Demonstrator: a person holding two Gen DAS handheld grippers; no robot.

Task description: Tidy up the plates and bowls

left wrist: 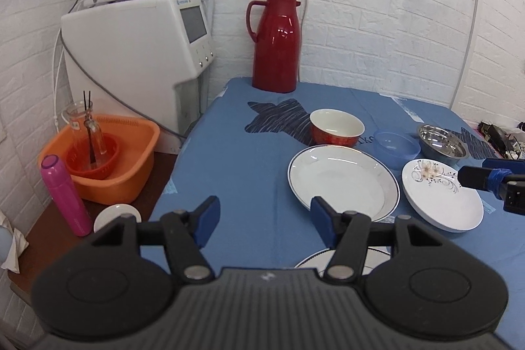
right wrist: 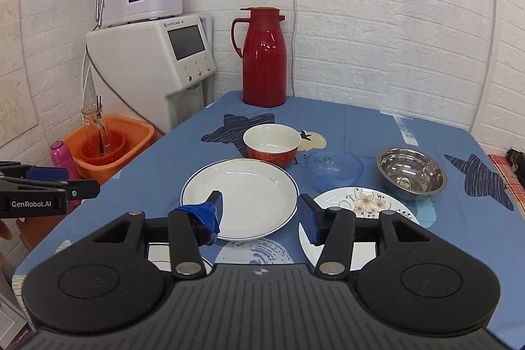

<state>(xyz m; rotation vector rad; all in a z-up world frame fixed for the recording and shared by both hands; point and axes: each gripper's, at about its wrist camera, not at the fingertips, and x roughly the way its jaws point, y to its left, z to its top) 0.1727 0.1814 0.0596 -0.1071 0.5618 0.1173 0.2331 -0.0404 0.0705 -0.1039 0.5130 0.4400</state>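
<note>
On the desk [right wrist: 377,127], plates and bowls lie apart, unstacked. Left gripper [left wrist: 262,218] and right gripper [right wrist: 259,217]: fingers released, empty. Likely pre-grasp step; next needs closing on the flowered plate [right wrist: 364,202] rim.

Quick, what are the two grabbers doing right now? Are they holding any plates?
Left gripper: jaws open, holding nothing.
Right gripper: jaws open, holding nothing, no plate between them.
</note>
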